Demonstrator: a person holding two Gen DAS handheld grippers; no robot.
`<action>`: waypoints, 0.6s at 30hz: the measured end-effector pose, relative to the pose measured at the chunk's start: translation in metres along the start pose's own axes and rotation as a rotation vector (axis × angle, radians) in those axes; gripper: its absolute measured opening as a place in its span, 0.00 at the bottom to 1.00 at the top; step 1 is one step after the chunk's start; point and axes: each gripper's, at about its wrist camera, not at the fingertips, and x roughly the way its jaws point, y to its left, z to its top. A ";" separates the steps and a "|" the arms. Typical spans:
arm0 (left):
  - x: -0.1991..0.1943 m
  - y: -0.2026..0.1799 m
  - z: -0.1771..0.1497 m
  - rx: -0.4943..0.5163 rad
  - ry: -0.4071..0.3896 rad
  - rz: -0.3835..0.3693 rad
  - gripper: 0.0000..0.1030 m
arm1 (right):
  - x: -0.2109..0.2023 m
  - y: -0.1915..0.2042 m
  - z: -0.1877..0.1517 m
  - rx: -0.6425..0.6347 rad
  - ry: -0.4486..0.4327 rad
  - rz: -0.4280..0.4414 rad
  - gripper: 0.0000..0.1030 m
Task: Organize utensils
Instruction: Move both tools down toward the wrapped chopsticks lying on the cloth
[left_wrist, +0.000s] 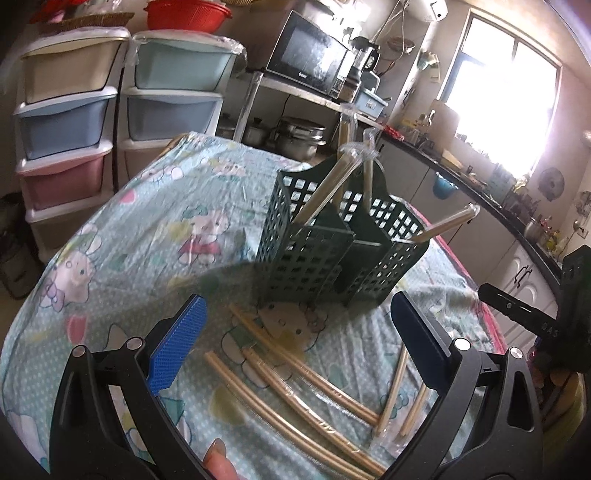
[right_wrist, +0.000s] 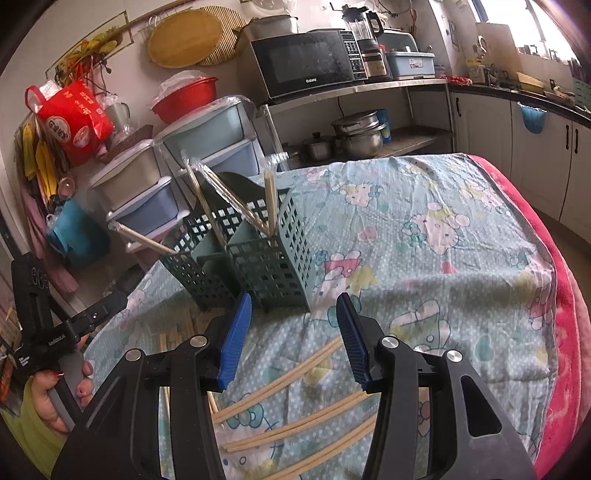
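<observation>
Chopsticks (left_wrist: 295, 363) in clear wrappers lie loose on the table's near edge, before the green holder (left_wrist: 332, 251), which already carries four. We hover the left gripper (left_wrist: 295, 347) and right gripper (right_wrist: 293, 339), both spread and empty; next we must pinch one pair

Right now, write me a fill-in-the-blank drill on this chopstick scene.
1. The green basket stands ____ on the cloth.
2. Both grippers, left gripper and right gripper, have their jaws ____.
3. The loose chopsticks lie on the ____.
4. The microwave sits on a ____.

Missing: upright; open; cloth; shelf
</observation>
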 end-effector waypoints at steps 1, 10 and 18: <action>0.001 0.001 -0.001 -0.002 0.006 0.002 0.90 | 0.000 0.000 -0.001 0.001 0.004 -0.002 0.45; 0.011 0.019 -0.017 -0.040 0.078 0.041 0.90 | 0.005 -0.010 -0.018 0.014 0.048 -0.026 0.45; 0.027 0.027 -0.034 -0.090 0.170 0.026 0.77 | 0.009 -0.019 -0.031 0.036 0.084 -0.048 0.45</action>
